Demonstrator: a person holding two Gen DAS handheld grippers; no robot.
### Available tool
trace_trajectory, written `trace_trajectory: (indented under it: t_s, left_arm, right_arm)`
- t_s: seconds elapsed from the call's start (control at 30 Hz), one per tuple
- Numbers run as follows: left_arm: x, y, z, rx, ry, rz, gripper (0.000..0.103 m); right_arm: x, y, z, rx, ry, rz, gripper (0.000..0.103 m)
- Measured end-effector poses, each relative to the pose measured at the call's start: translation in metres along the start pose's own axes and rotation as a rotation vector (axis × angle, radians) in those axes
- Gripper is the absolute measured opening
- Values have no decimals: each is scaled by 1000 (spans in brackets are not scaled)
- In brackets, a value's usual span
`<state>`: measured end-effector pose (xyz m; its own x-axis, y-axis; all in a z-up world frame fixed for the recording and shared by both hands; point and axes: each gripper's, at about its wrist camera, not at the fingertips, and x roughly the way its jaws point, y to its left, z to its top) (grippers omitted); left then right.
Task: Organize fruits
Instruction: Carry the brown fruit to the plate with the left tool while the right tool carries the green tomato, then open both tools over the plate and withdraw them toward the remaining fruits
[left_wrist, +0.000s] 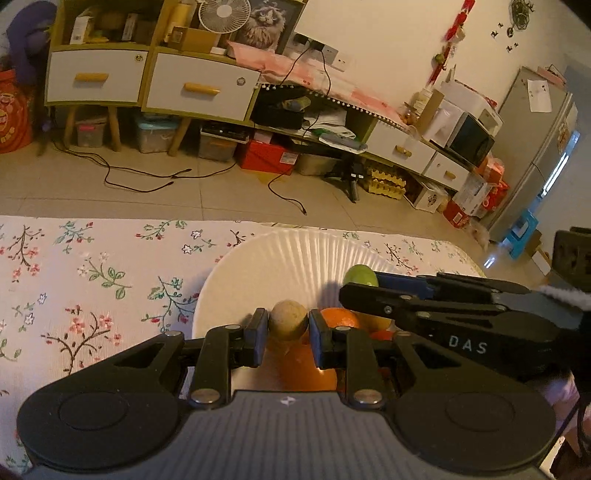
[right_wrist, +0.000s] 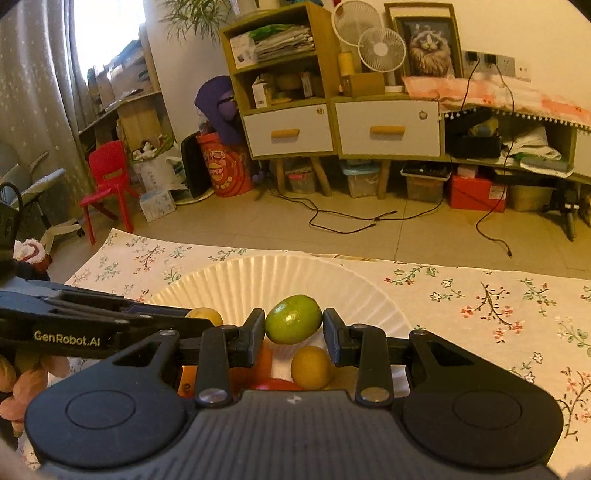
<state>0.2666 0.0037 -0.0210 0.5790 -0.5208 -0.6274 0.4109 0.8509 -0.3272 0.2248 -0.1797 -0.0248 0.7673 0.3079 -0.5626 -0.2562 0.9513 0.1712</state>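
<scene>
While both tongs hover over the white fluted plate (right_wrist: 258, 273), the left tongs (left_wrist: 287, 330) grip a tan round fruit (left_wrist: 288, 324) and the right tongs (right_wrist: 294, 328) bracket a green fruit (right_wrist: 293, 324), long axis crosswise; right-side contact unclear. Oranges (left_wrist: 308, 373) beneath are largely hidden.

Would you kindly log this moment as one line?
left gripper: shut on tan fruit | right gripper: shut on green fruit | both over white plate
</scene>
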Motion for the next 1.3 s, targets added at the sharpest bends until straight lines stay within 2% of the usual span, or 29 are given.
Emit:
trace_trajectory:
  t_s: [0.3,0.37,0.4,0.5,0.53,0.7,0.93,1.13,1.3]
  left_arm:
    - [5,0,1,47,1,7,28]
    - [6,-2,2,58,0,12,30]
    - [5,-3,2,68,-2,16,32]
    - [0,-8,1,93,-10,26,49]
    - [-2,-10,0,104,-16,36,54]
    - [-13,-18,-4,144,-28,64,62]
    - [-36,-26,-12,157,-52,109,85]
    - [-55,-23,-21,131,-52,123,91]
    - [-68,-25,-31,151,-41,157,94]
  right_arm:
    - [5,-4,3,19,24,19,33]
    - [5,-4,4,17,26,11,37]
    - [4,-4,5,17,27,7,39]
    - [-2,-4,6,18,24,-16,47]
    - [-6,-3,6,12,20,-27,53]
    - [-27,-5,6,9,2,-68,65]
    - [-53,-8,-2,14,-23,-138,75]
    - [-69,-8,-10,16,-32,-185,80]
    - [-82,-4,-18,-1,-31,-200,84]
